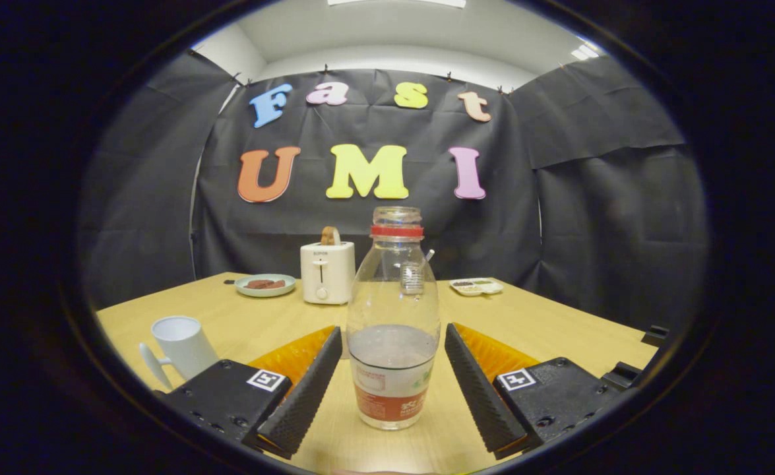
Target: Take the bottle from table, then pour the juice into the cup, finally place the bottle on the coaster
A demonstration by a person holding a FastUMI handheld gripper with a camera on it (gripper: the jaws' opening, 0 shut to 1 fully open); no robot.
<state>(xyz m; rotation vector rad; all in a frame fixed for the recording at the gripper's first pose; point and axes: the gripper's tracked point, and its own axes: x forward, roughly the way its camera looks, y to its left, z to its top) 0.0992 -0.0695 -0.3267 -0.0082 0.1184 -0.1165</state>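
Observation:
A clear plastic bottle point(392, 323) stands upright on the wooden table point(545, 323), uncapped, with a red neck ring and dark juice in its lower part. It sits between my two fingers, with a small gap on each side. My gripper point(392, 343) is open around it, neither pad touching. A white cup point(183, 344) with a handle stands on the table left of my left finger. An orange coaster point(291, 356) lies flat under and behind the fingers, showing on both sides of the bottle.
Beyond the bottle stands a white toaster point(326, 272) with a slice of bread in it. A green plate point(266, 284) with brown food lies to its left, a small divided dish point(476, 285) to the right. Black cloth walls close the booth.

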